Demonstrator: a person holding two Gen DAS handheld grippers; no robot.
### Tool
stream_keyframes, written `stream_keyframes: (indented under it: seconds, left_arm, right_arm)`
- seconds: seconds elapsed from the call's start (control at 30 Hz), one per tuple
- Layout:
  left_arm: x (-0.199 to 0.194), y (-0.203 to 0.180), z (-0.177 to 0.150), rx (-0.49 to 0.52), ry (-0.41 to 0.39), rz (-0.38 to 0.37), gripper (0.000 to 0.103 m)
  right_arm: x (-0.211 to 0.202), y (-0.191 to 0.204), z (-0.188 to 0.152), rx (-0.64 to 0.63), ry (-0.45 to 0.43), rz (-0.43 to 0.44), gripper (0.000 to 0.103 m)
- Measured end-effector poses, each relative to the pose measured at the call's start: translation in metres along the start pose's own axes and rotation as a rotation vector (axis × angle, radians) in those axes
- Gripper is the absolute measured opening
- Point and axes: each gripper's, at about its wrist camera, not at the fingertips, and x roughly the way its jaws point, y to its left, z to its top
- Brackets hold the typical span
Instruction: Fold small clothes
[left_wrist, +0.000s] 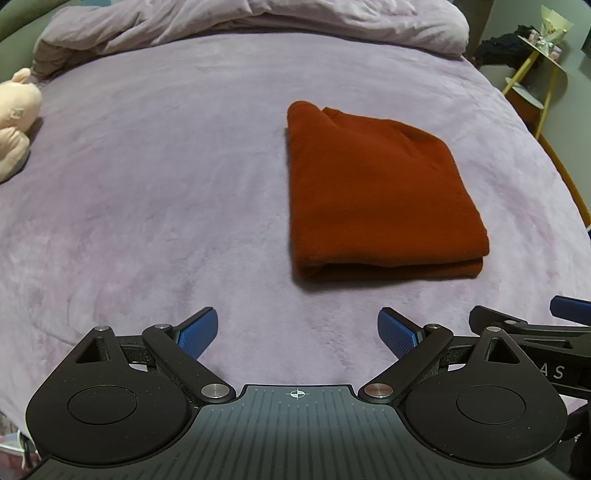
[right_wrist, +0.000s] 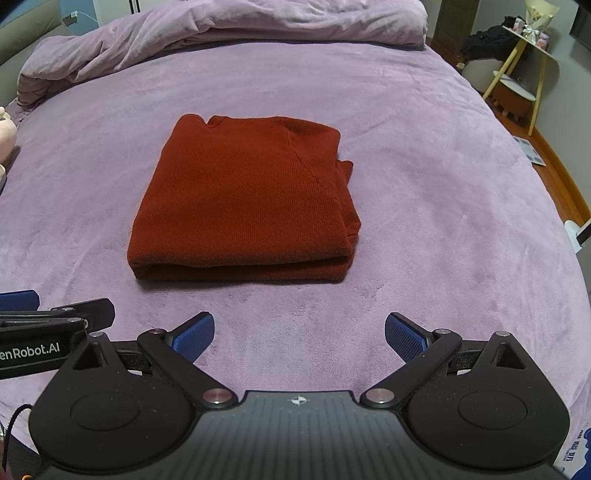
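Note:
A rust-red knit garment (left_wrist: 376, 192) lies folded into a thick rectangle on the purple bed cover (left_wrist: 166, 184), its folded edge toward me. In the right wrist view the same garment (right_wrist: 247, 199) sits ahead and slightly left. My left gripper (left_wrist: 297, 332) is open, pulled back short of the garment and to its left, nothing between its blue pads. My right gripper (right_wrist: 299, 338) is open too, just short of the garment's near edge, empty. Each gripper shows at the edge of the other's view.
A bunched purple duvet (right_wrist: 229, 33) lies along the far side of the bed. A pale plush toy (left_wrist: 16, 118) sits at the left edge. A yellow-legged side table (right_wrist: 524, 62) with small items stands beyond the bed's right side, over wooden floor.

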Motion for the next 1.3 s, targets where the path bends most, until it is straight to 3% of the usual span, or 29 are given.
stream_keyframes:
  seconds: [1.3]
  left_arm:
    - [-0.0002,0.0001,0.0014,0.006,-0.004,0.007,0.097]
  right_arm:
    - [-0.0003,-0.0034,0.0013,0.02,-0.003,-0.002,0.099]
